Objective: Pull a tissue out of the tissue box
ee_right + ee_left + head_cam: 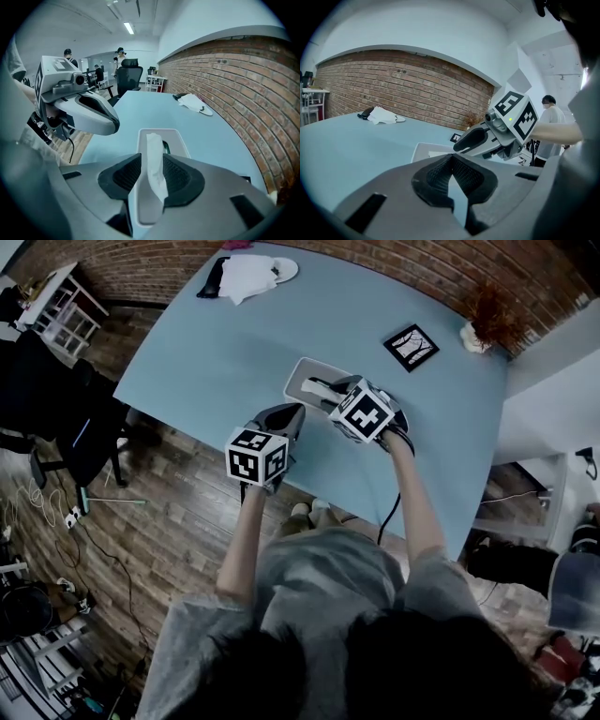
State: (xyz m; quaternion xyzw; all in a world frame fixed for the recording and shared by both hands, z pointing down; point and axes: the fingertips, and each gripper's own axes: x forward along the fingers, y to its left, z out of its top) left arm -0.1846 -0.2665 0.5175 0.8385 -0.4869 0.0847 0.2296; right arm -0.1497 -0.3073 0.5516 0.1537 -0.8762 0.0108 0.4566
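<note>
Right gripper (150, 177), jaws apart, tissue (153, 150) between them, over tissue box (180, 143).

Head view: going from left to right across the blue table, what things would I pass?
white cloth → tissue box → framed picture → dried plant

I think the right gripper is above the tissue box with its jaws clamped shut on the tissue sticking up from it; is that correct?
Not quite: the right gripper is above the tissue box, but its jaws stand apart, with the tissue sticking up between them unclamped. The right gripper view shows this.
</note>
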